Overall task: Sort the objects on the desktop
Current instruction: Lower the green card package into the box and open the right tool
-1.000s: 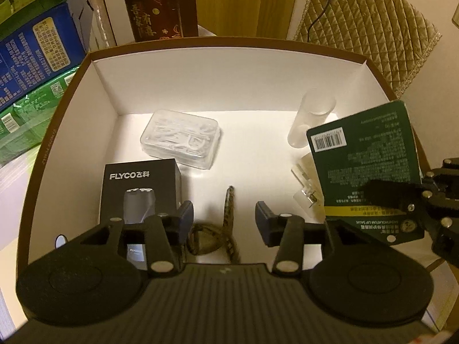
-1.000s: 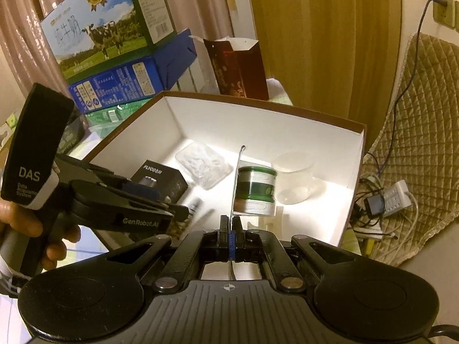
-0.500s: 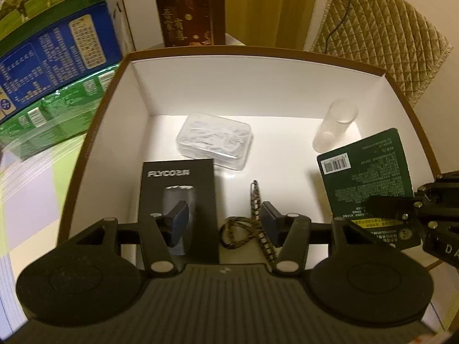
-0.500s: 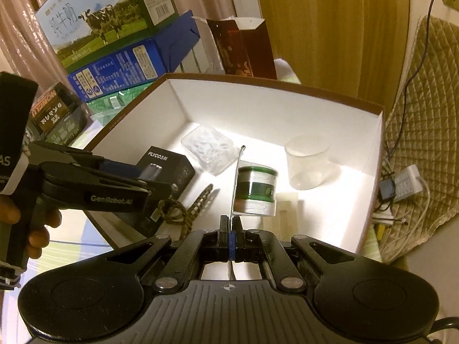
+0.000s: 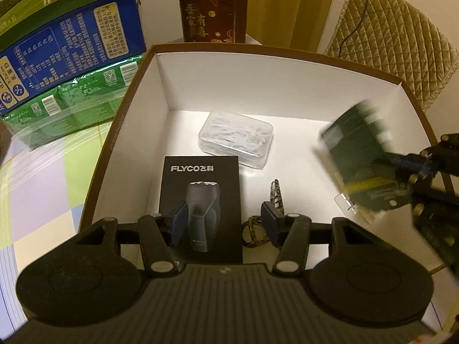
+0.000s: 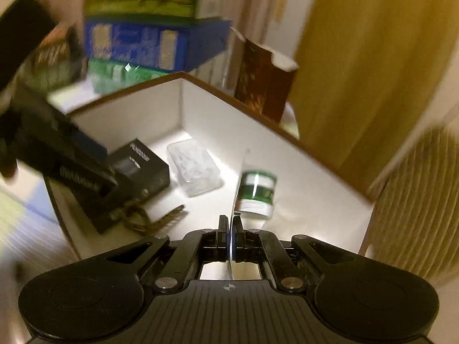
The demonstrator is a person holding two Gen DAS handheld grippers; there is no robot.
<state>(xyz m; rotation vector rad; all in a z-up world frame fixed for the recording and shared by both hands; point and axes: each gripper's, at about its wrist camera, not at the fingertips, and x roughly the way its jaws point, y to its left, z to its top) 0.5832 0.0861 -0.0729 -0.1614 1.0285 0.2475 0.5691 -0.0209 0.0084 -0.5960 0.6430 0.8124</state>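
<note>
Right gripper (image 6: 231,230) is clamped tight on the edge of a thin green blister card (image 5: 363,169), seen edge-on in its own view and as a blurred green slab at the right of the left wrist view. Card is up off the box floor, over the right side of the white-lined box (image 5: 218,86). Right wrist view is heavily motion-blurred, so fine detail there is unreadable.

Left gripper (image 5: 222,223) sits low centre in its view, jaws about half apart and nothing between the pads. It hangs over the near part of the box; left finger (image 5: 179,223) overlaps the black FLYCO shaver box (image 5: 200,183), right finger (image 5: 269,220) overlaps the patterned cord (image 5: 275,197). Contact with either: cannot tell.

Inside the box:
- shaver box lying flat, lower centre-left
- clear plastic case (image 5: 236,140) just beyond it, mid-frame, apart from the shaver box
- cord to the right of the shaver box, looped end near the gripper

Outside the box: blue and green cartons (image 5: 71,57) stacked upper left, dark red paper bag (image 5: 210,10) top centre behind the far wall, quilted cover (image 5: 396,48) upper right. Checked cloth on the tabletop (image 5: 37,189) at left.
</note>
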